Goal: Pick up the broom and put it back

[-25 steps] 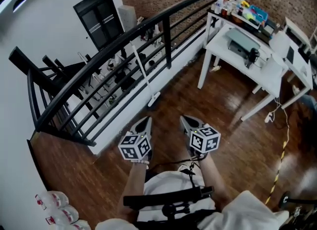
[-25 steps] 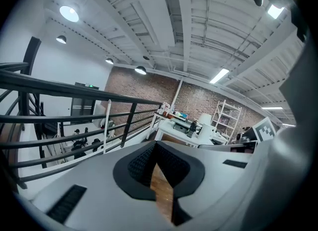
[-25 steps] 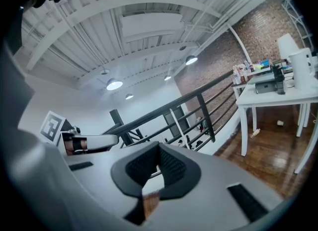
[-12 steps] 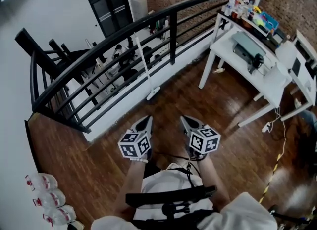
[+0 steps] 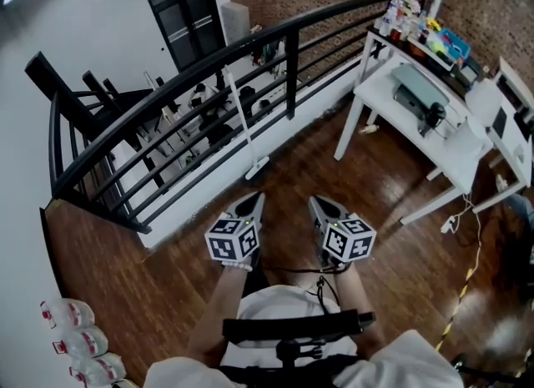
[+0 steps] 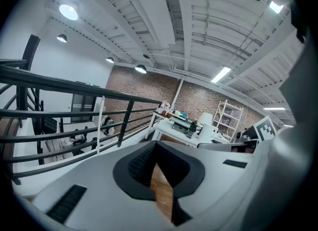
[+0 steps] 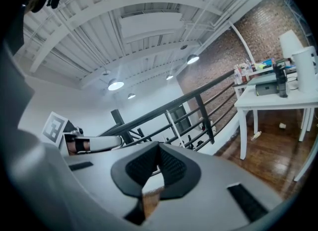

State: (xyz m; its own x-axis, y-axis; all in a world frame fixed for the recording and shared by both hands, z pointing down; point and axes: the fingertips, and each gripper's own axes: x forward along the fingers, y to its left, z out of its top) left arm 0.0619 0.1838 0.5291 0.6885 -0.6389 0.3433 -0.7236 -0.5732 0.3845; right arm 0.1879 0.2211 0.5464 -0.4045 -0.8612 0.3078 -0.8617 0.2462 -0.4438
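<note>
Two grippers are being held side by side, low in front of the person's body, both aimed toward the black railing [image 5: 291, 73].

Left gripper [image 5: 253, 203]: its jaws are being kept together, with the pads meeting at the tips. Nothing is being gripped; only floorboards are being seen through the slot behind the pads.

Right gripper [image 5: 319, 205]: its jaws are likewise being kept closed on nothing.

Broom [image 5: 244, 123]: it is being propped nearly upright against the railing. The head is resting on the wooden floor [image 5: 350, 169] at the foot of the rails, and the white handle is slanting up and away across the bars. It is being supported by the rail alone and touched by neither gripper. It lies ahead of the grippers, slightly to the left gripper's side and apart from both. The white table [image 5: 442, 146] is standing well off to the right and is not being involved.

Judgement: the closed, empty jaws are being read as a carrying posture, not a grasp, so the pick-up is being counted as not yet begun. The lean is putting the handle at a height where it is being offered clear of the floor. One pair of jaws is being expected to need opening before the handle can be taken. A knock on the handle is being noted as the likely risk, since it could slide along the rail.
</note>
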